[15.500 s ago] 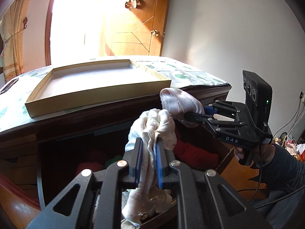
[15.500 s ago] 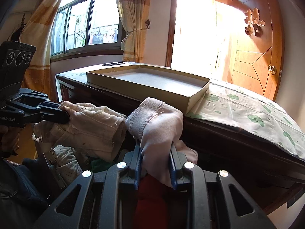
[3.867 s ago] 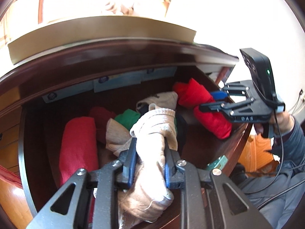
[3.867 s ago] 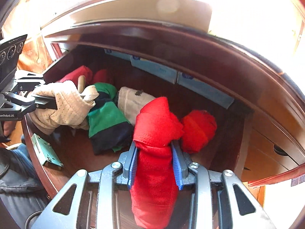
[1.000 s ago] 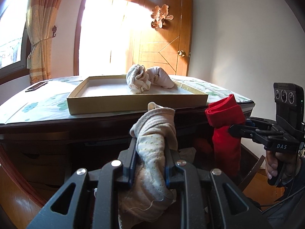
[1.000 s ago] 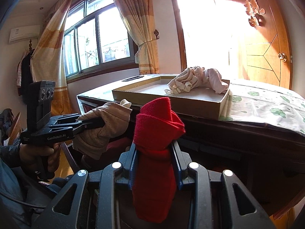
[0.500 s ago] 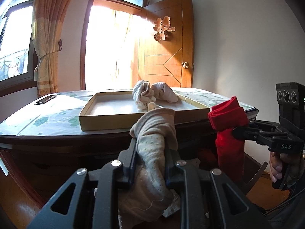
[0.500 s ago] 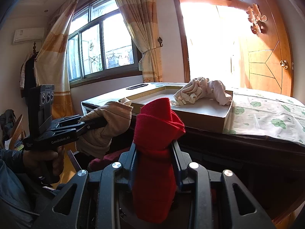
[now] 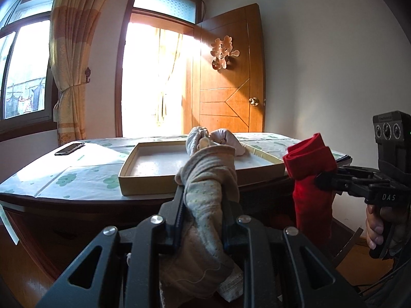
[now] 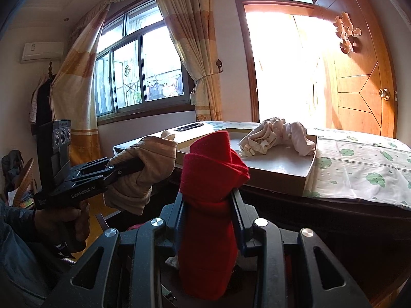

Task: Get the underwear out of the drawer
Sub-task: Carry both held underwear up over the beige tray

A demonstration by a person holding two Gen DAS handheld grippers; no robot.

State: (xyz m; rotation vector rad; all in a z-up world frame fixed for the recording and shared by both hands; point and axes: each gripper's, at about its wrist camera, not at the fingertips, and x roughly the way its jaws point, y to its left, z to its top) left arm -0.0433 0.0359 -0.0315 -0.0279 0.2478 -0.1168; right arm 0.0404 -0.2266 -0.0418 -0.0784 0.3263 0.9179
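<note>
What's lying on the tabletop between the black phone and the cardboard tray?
Nothing: in the left wrist view, only bare green-flowered table cover runs between the phone and the tray.

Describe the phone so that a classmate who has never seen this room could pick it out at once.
Start at the table with the green-flowered cloth, in front of the bright doorway. Left of the shallow cardboard tray, near the far edge by the curtain, lies the phone. It is the only flat, dark, hard thing on the table; everything else lying there is pale bundled cloth inside the tray.
</note>
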